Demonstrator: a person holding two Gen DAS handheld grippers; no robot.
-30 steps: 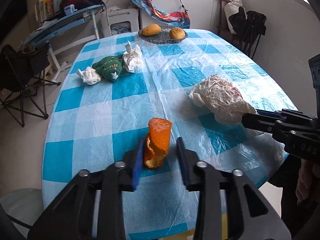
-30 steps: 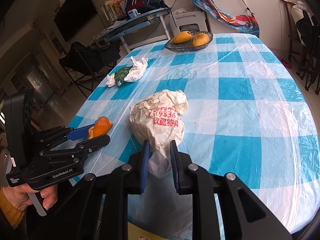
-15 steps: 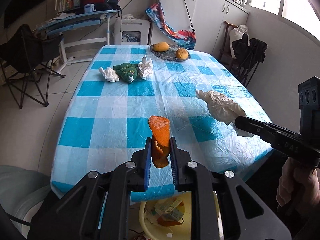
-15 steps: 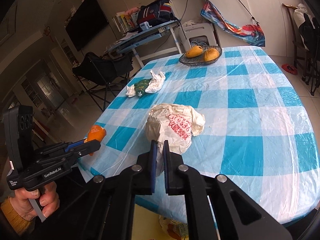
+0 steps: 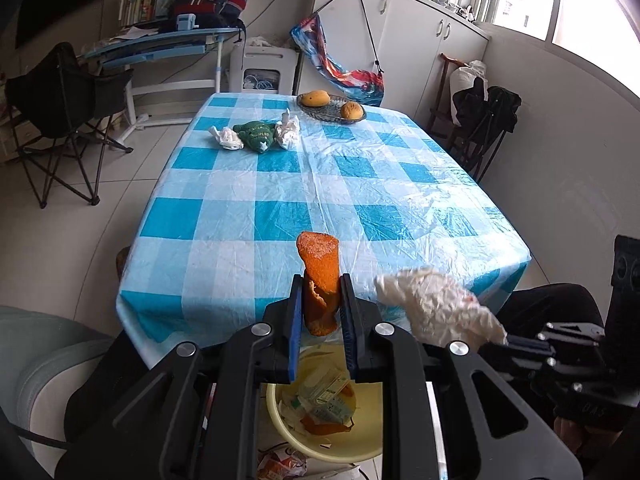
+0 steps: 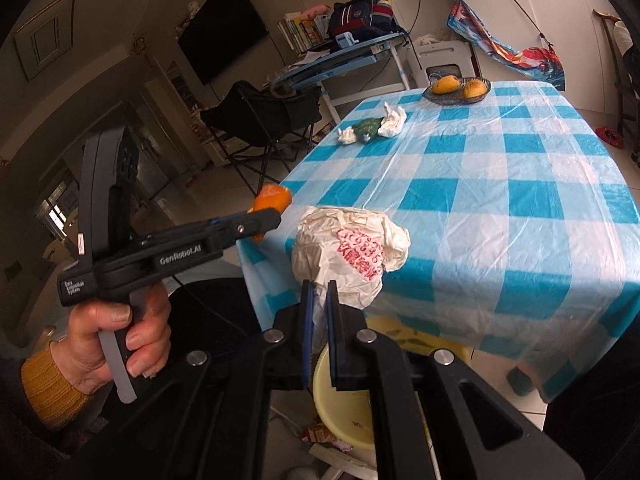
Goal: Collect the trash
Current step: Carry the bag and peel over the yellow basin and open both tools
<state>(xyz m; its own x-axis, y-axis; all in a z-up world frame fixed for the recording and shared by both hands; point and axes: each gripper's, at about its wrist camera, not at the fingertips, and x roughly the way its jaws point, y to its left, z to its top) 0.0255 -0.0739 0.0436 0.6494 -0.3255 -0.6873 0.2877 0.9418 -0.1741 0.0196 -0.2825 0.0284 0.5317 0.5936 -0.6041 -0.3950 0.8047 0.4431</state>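
Observation:
My left gripper (image 5: 321,312) is shut on an orange peel (image 5: 320,276) and holds it in the air over a yellow trash basin (image 5: 360,436) on the floor. My right gripper (image 6: 318,320) is shut on a crumpled white plastic bag (image 6: 348,256) with red print, held off the table above the basin (image 6: 344,404). The bag (image 5: 436,308) shows at the right in the left wrist view. The left gripper (image 6: 264,220) with the peel (image 6: 272,200) shows in the right wrist view. Two crumpled tissues (image 5: 228,138) (image 5: 288,134) lie on the far table.
The table (image 5: 280,216) has a blue checked cloth under clear plastic. A green plush toy (image 5: 256,136) lies between the tissues. A dish with two mangoes (image 5: 332,106) stands at the far end. A folding chair (image 5: 60,120) stands left. Litter (image 5: 280,464) lies by the basin.
Both grippers closed on their items, lifted them off the table and drew back past the near edge. They now hang above the yellow basin.

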